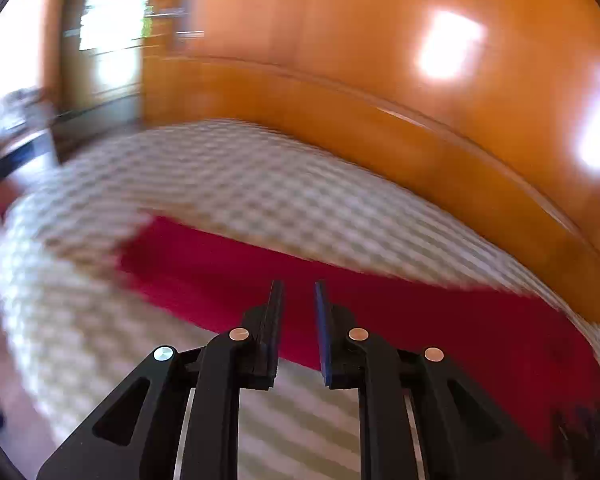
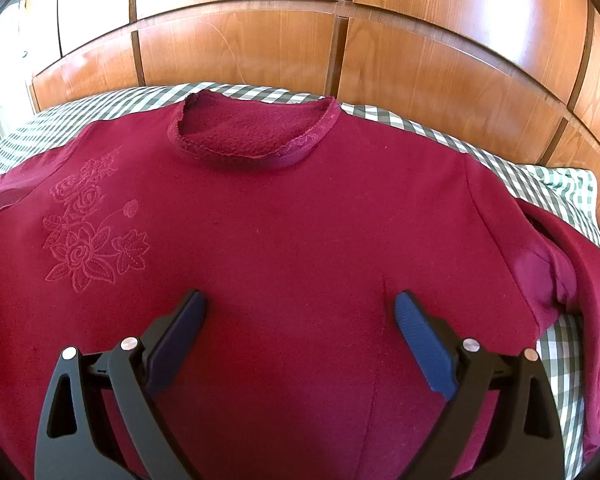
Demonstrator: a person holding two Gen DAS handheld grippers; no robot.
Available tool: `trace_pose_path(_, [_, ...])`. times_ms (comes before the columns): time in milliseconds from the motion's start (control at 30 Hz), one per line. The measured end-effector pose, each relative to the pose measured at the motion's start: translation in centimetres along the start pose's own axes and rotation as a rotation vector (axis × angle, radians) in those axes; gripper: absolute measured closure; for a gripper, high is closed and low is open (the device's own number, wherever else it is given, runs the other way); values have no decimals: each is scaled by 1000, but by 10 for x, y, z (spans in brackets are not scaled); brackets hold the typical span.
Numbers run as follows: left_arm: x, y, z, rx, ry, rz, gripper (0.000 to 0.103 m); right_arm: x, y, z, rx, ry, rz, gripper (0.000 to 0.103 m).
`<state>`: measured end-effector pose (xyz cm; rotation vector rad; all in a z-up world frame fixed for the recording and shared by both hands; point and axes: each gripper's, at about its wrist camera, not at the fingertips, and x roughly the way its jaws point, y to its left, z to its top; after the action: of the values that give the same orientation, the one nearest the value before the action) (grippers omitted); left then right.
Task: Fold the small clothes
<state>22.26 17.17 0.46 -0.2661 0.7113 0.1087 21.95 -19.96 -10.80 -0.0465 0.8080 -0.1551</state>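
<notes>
- The red sweatshirt lay spread flat on the green-and-white checked bedcover in the right wrist view, its round neckline at the far side, towards the wooden panelled wall.
- A tone-on-tone flower embroidery sat on the left part of the chest, and the sleeve on the right lay bunched and folded against the body.
- The right gripper hung over the near middle of the sweatshirt with its blue-padded fingers spread wide apart, released, nothing between them.
- The left wrist view was heavily blurred; the sweatshirt showed as a red band across the checked bedcover, with the wooden wall beyond.
- The left gripper pointed at the near edge of the red cloth, its fingers nearly together with a narrow empty gap between them; no cloth was pinched.
- At the far left a bright window area showed, too smeared to read.
</notes>
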Motion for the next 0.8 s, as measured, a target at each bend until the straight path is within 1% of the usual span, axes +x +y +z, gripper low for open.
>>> trace_pose_path(33, [3,-34,-15,49,31,-104,89,0,0,0,1,0,2,8])
trace_pose_path(67, [3,-59,-29,95,67,-162,89,0,-1,0,4,1,6,8])
trace_pose_path(133, [2,-107,-66,180,130,-240,89,1,-3,0,15,4,19,8])
trace_pose_path(167, [-1,-121,-84,198,155,-280,89,2,-5,0,23,5,28,8])
trace_pose_path(200, [-4,-129,-96,209,167,-287,89,2,-7,0,31,7,38,7])
trace_pose_path(267, [-14,-135,-127,217,178,-237,89,3,-8,0,38,8,46,7])
trace_pose_path(300, [-16,-130,-133,213,180,-220,89,3,-8,0,40,8,49,7])
trace_pose_path(333, [-22,-122,-143,198,176,-183,89,4,-9,0,45,9,56,7])
trace_pose_path(367, [-25,-115,-146,187,176,-162,90,4,-9,0,47,8,58,7])
trace_pose_path(433, [-31,-96,-150,178,190,-137,90,4,-9,-1,46,7,59,7])
trace_pose_path(467, [-32,-90,-153,186,204,-144,90,4,-9,-1,46,7,58,7])
trace_pose_path(500, [-29,-92,-158,208,224,-158,90,4,-9,-1,45,7,58,7])
trace_pose_path(567, [-30,-97,-169,298,263,-163,89,4,-8,-1,41,10,53,7])
trace_pose_path(633, [-32,-102,-173,345,242,-150,89,2,-8,1,39,17,49,7])
trace_pose_path(700, [-32,-96,-172,315,252,-165,90,-6,-10,2,46,22,31,7])
trace_pose_path(733, [-33,-93,-173,296,254,-174,98,-15,-12,1,56,18,36,7])
trace_pose_path(800, [-40,-83,-169,267,252,-187,99,-31,-16,-6,53,11,67,7])
